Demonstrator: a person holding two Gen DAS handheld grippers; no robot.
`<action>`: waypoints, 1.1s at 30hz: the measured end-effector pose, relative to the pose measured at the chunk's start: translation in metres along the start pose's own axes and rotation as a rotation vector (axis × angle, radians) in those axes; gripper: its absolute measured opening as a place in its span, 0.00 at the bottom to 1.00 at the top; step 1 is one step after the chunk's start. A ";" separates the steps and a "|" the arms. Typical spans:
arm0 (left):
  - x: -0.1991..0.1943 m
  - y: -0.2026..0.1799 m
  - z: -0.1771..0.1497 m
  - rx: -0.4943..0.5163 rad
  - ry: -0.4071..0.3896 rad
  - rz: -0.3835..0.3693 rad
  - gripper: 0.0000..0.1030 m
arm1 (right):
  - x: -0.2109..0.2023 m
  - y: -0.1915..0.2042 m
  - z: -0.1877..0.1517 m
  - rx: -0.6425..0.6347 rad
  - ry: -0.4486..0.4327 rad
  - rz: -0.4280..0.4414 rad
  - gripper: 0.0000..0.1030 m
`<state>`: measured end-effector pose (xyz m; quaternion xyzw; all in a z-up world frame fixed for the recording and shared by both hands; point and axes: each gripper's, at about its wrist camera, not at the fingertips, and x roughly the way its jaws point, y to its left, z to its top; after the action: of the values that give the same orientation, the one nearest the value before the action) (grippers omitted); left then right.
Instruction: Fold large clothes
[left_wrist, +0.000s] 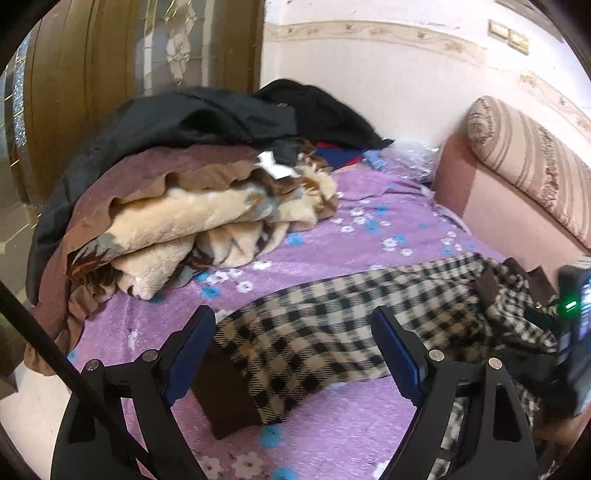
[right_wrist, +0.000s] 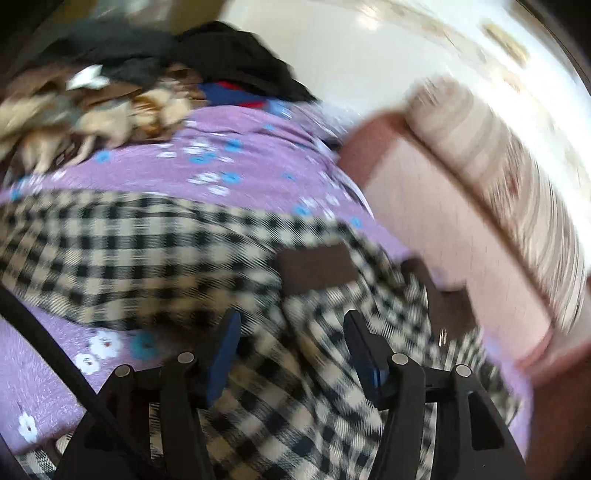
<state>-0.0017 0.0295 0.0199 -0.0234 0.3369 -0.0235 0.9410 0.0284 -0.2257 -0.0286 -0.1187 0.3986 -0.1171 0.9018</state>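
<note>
A beige-and-black checked garment with dark brown trim lies spread on the purple flowered bedsheet. My left gripper is open, its jaws wide apart above the garment's sleeve end with the brown cuff. My right gripper is open over the garment's body, near a brown pocket flap; this view is motion-blurred. The right gripper's body shows at the right edge of the left wrist view.
A pile of folded blankets and dark clothes fills the bed's far left. A pink headboard with a striped bolster stands at the right. A wooden wardrobe is behind the pile.
</note>
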 end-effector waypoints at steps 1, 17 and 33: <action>0.003 0.006 0.001 -0.013 0.008 0.016 0.83 | 0.004 -0.011 -0.003 0.074 0.024 0.021 0.60; -0.044 0.188 0.010 -0.484 -0.193 0.351 0.83 | -0.079 0.180 0.025 -0.229 -0.088 0.599 0.67; -0.038 0.196 0.012 -0.517 -0.171 0.311 0.83 | -0.081 0.219 0.038 -0.247 -0.093 0.518 0.06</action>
<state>-0.0173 0.2278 0.0413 -0.2120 0.2508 0.2092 0.9211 0.0294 0.0103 -0.0154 -0.1272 0.3852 0.1722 0.8977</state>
